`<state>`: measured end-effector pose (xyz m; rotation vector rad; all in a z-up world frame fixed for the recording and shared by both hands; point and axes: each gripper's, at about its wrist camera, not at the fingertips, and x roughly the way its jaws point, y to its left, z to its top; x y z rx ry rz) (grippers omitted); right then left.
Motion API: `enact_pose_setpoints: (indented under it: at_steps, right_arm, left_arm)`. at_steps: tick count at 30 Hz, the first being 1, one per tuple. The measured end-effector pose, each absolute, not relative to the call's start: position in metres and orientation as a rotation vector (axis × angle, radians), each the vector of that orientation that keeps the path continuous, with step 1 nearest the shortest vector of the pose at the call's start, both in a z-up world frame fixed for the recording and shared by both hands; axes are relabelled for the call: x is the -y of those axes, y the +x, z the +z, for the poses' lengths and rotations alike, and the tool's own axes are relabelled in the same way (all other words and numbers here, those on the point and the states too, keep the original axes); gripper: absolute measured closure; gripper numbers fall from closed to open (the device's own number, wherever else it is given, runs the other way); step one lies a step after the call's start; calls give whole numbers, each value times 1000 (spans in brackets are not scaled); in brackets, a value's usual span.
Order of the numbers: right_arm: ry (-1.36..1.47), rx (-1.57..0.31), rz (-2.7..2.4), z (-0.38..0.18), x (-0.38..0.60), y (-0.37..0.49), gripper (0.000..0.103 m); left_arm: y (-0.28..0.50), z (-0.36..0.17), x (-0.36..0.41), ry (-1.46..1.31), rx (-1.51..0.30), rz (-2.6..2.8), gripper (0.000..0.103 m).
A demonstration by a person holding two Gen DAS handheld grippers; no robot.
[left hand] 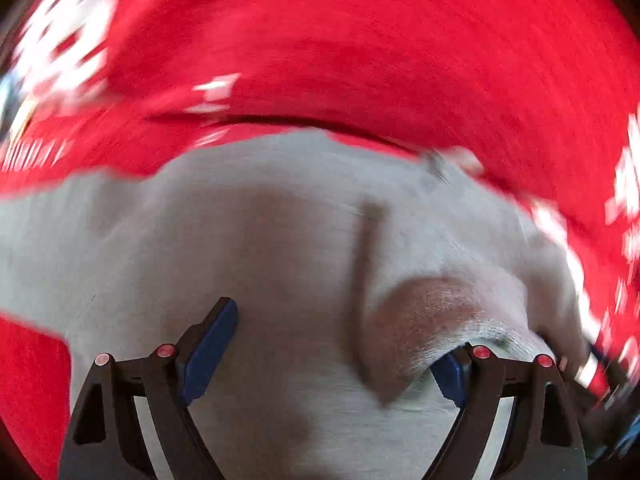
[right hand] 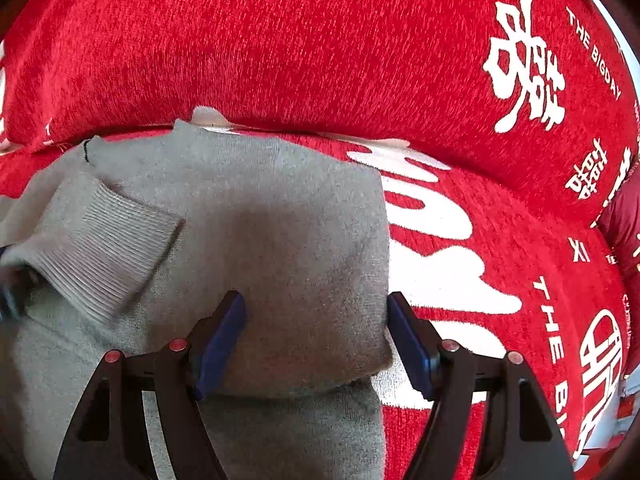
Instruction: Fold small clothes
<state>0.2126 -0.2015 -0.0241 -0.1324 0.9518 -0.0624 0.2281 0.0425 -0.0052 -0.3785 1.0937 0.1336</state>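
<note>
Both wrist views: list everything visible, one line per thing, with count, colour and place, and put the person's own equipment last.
Sweater: one, grey knit, lying on the red cover; a ribbed cuff is folded over its left part in the right wrist view.
Cover: one, red with white lettering and characters, spread under and behind the sweater, rising in a padded bulge at the back.
Left gripper: one, black with blue pads, jaws wide apart above the sweater; a fold of knit lies over one pad. The left wrist view is blurred.
Right gripper: one, black with blue pads, jaws open and straddling the sweater's right edge.
</note>
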Motion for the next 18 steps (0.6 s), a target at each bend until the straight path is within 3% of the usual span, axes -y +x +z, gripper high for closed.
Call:
enact_pose_setpoints:
  at_steps: [4, 14, 18]
  right_arm:
    - [-85, -937, -45, -27, 210, 212, 24]
    - [-70, -890, -2, -3, 194, 210, 24]
    - [-189, -942, 51, -16, 152, 220, 21]
  left_arm:
    - [203, -8, -89, -612, -1041, 174, 14]
    - [176, 13, -105, -524, -1005, 288, 14]
    - [181, 11, -98, -429, -1033, 288, 14]
